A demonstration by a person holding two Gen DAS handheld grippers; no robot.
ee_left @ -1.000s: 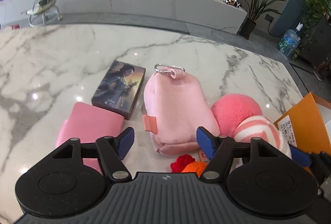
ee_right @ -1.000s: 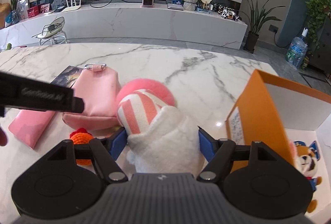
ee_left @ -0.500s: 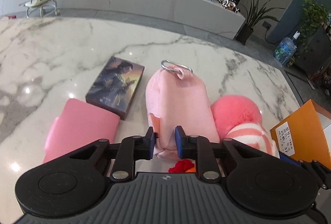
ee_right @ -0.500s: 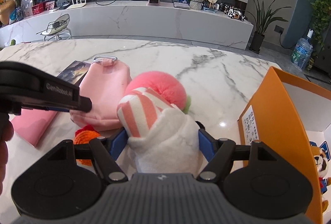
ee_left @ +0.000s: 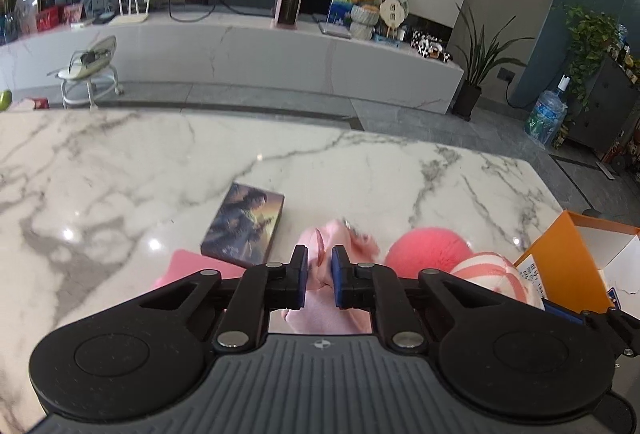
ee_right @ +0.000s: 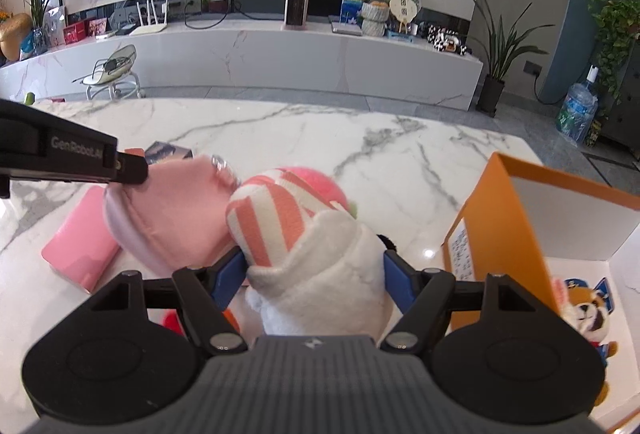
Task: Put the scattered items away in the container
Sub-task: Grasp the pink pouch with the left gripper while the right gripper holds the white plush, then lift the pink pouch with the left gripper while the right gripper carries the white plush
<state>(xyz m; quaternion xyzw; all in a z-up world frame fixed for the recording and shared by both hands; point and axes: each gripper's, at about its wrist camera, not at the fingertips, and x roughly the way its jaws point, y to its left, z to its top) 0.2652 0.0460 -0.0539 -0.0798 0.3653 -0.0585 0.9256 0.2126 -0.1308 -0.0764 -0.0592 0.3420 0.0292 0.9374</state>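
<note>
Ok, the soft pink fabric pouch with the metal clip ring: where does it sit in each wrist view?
Left wrist: the soft pink fabric pouch is bottom centre, pinched between the left gripper fingers, lifted and blurred.
Right wrist: the pouch is left of centre, hanging from the left gripper that enters from the left edge.
Shared landmark: the orange cardboard box, at the right in both views.

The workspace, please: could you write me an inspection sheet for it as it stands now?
Surface: marble table, glossy.
Job's things: pink pouch lifted; striped plush held; orange box open, with a plush toy inside.
Clutter: card box, flat pink case, pink pompom, red-orange item.
Grippers: left gripper clamps the pouch; right gripper holds the striped plush.
Cables: nothing seen on the table.
Surroundings: white cabinet, plants, water bottle.
</note>
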